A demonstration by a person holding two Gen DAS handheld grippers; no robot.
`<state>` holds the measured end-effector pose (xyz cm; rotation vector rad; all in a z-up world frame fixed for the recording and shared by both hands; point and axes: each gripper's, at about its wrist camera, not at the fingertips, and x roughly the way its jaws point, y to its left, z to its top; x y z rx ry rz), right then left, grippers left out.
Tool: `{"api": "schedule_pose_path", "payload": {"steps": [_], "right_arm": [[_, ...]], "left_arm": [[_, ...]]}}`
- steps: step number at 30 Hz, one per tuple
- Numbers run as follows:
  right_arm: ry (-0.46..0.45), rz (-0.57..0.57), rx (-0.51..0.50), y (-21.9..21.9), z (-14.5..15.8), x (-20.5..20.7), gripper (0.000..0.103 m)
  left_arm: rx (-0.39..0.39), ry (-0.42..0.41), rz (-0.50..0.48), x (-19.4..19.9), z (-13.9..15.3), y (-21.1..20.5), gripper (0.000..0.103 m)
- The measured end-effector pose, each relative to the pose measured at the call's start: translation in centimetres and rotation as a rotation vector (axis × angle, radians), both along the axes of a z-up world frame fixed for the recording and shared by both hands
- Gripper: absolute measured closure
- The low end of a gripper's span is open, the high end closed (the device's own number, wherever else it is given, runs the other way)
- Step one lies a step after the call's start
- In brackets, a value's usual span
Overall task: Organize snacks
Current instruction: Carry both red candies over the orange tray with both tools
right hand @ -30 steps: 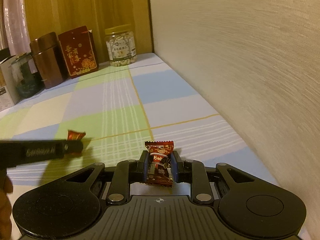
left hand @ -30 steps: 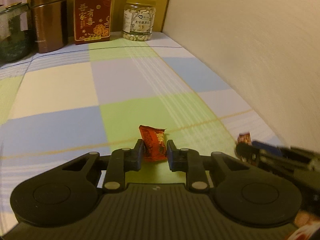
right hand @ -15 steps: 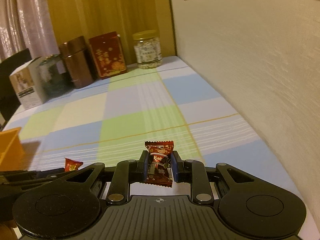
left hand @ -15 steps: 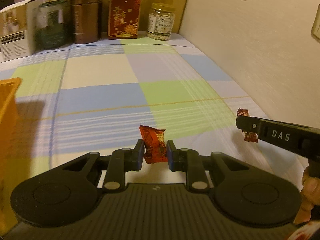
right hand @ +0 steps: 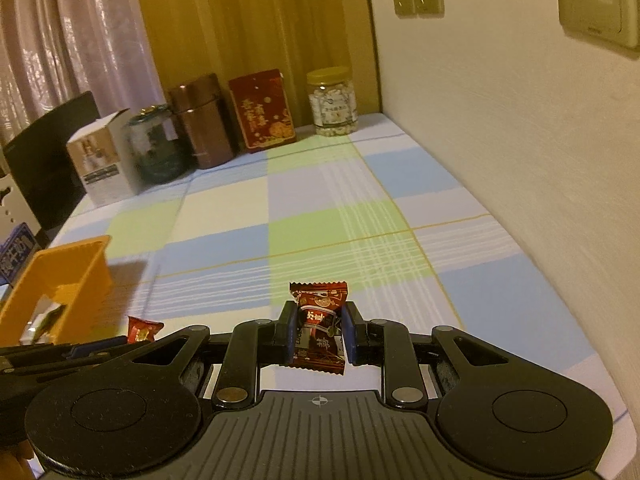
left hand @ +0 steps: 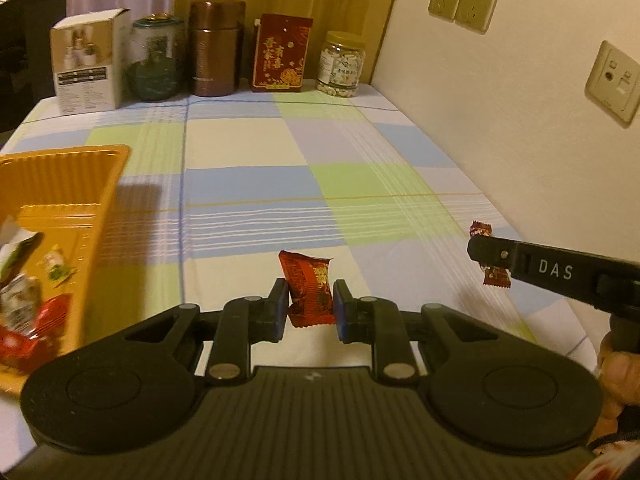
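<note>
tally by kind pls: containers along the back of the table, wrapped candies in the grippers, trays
Back-row containers: 5 (white box, green jar, brown canister, red box, nut jar)
Held candies: 2 (red candy, dark-red candy)
Trays: 1 (orange tray)
Total: 8

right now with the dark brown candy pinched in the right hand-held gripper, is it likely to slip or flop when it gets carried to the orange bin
Probably light: the candy hangs clear of the tablecloth, with only the right hand-held gripper shut on its middle. The crimped wrapper ends stick out above and below the fingers, so they may flex. The wrapper looks glossy, so it could slip if the grip loosens before the orange bin.
</note>
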<state>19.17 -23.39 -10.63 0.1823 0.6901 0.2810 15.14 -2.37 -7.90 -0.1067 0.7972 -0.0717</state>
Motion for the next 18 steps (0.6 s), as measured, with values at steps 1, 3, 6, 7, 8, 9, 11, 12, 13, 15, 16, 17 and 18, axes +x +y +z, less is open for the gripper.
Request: {"api": "schedule_pose_path", "payload": {"steps": [1, 3, 6, 7, 8, 9, 11, 12, 13, 15, 16, 17, 18], "right_arm": [[0.000, 0.000, 0.004, 0.1, 0.3, -0.5, 0.079], [0.001, 0.006, 0.011, 0.6, 0.8, -1.5, 0.079], [-0.002, 0.020, 0.010, 1.3, 1.5, -2.9, 0.079], [-0.003, 0.026, 0.010, 1.6, 1.6, -3.3, 0.079], [-0.004, 0.033, 0.009, 2.0, 1.8, -3.9, 0.079], [-0.004, 0.037, 0.009, 2.3, 1.9, -4.3, 0.079], [-0.003, 0.048, 0.013, 2.9, 2.1, -5.2, 0.079], [-0.003, 0.052, 0.014, 3.2, 2.2, -5.4, 0.079], [-0.002, 0.058, 0.015, 3.6, 2.3, -5.8, 0.079], [0.000, 0.071, 0.018, 4.3, 2.4, -6.6, 0.079], [0.000, 0.077, 0.018, 4.6, 2.4, -6.9, 0.079], [-0.001, 0.086, 0.017, 5.1, 2.5, -7.3, 0.079], [-0.001, 0.094, 0.016, 5.5, 2.6, -7.7, 0.079]], "left_arm": [[0.002, -0.003, -0.001, -0.6, 0.3, 0.2, 0.082], [0.012, -0.011, -0.003, -1.7, 1.0, 0.5, 0.082], [0.009, -0.020, 0.008, -3.3, 1.9, 1.3, 0.082], [0.010, -0.023, 0.011, -3.7, 2.2, 1.5, 0.082], [0.012, -0.027, 0.013, -4.2, 2.5, 1.8, 0.082], [0.016, -0.031, 0.015, -4.6, 2.7, 2.0, 0.082], [0.017, -0.038, 0.018, -5.5, 3.3, 2.4, 0.082], [0.017, -0.040, 0.018, -6.0, 3.5, 2.7, 0.082], [0.019, -0.043, 0.017, -6.4, 3.7, 2.9, 0.082], [0.025, -0.046, 0.017, -7.2, 4.0, 3.3, 0.082], [0.026, -0.047, 0.019, -7.6, 4.1, 3.6, 0.082], [0.026, -0.047, 0.022, -8.0, 4.2, 3.8, 0.082], [0.025, -0.048, 0.024, -8.5, 4.3, 4.0, 0.082]]}}
